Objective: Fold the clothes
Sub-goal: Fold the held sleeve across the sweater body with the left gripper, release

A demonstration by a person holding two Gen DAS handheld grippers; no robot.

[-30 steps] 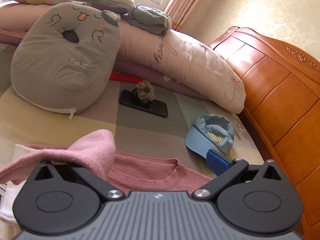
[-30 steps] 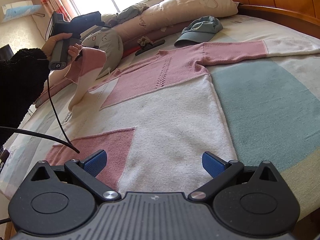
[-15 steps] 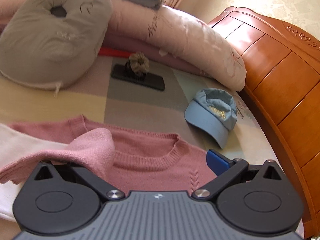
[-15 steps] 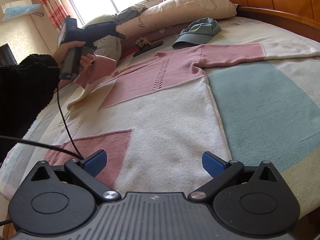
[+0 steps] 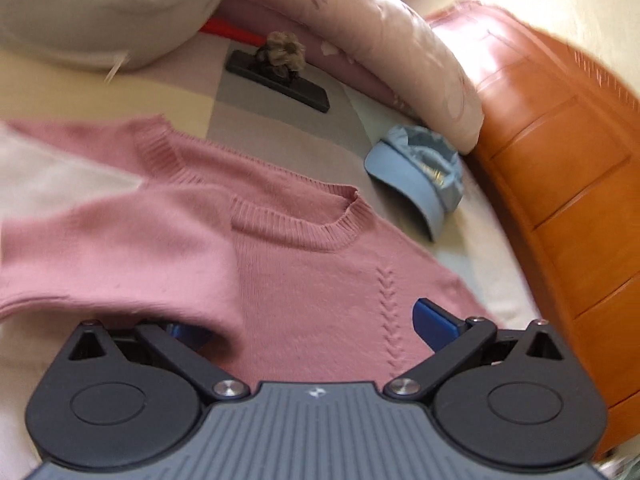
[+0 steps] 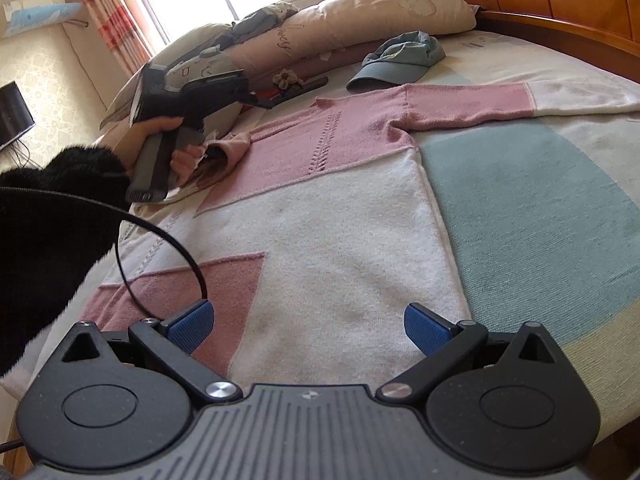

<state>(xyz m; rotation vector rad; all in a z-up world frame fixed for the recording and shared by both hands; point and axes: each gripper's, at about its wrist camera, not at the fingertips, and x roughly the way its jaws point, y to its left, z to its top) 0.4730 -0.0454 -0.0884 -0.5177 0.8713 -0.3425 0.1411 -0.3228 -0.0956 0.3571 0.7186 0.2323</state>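
Observation:
A pink and white sweater (image 6: 340, 220) lies flat, front up, on the bed. Its right sleeve (image 6: 480, 104) stretches out toward the headboard. The other sleeve (image 5: 120, 248) is folded in over the chest and drapes over the left finger of my left gripper (image 5: 312, 322), whose jaws stand wide apart just above the pink chest below the collar (image 5: 304, 224). In the right wrist view, a hand holds that left gripper (image 6: 212, 150) low over the sweater with the sleeve end (image 6: 234, 146) at its tip. My right gripper (image 6: 308, 322) hovers open over the sweater's hem, holding nothing.
A blue cap (image 5: 420, 184) lies beyond the collar near the wooden headboard (image 5: 560, 160). A black phone with a scrunchie (image 5: 276, 76) sits before the pillows (image 5: 380, 40). A black cable (image 6: 160, 240) and the person's dark sleeve (image 6: 48, 220) hang over the sweater's left side.
My left gripper has come down and in over the sweater's chest, bringing the pink sleeve with it. The right gripper has stayed over the hem.

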